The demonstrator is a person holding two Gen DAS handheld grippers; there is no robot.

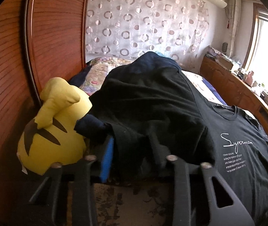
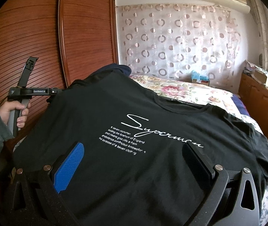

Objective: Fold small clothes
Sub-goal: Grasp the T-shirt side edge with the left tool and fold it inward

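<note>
Checking status from my remote seat. Black T-shirt (image 2: 134, 141) lies print-up across the near end of the bed (image 2: 200, 94), collar toward the far end, hem at the near edge by me. L gripper (image 1: 132, 148) sits at the shirt's left side: fabric is bunched betw. its blue pad and the other finger, jaws narrow, and in the left wrist view the sleeve side is lifted and draped in a dark heap, so I judge it clamped on cloth. R gripper (image 2: 134, 162) hovers over the lower front, jaws wide, nothing pinched; cloth passes under it, contact w/ pads not clear. Person's hand (image 2: 16, 113) grips the L handle at the left edge, near the wooden wardrobe (image 2: 39, 37).

Progress, my judgement: early. Garment spread flat, mostly smooth; first side fold only starting. Left: bring left side over, same for right, then fold hem toward collar.

Note: yellow plush toy (image 1: 54, 131) lies just beside the lifted sleeve at the left edge; may snag.
</note>
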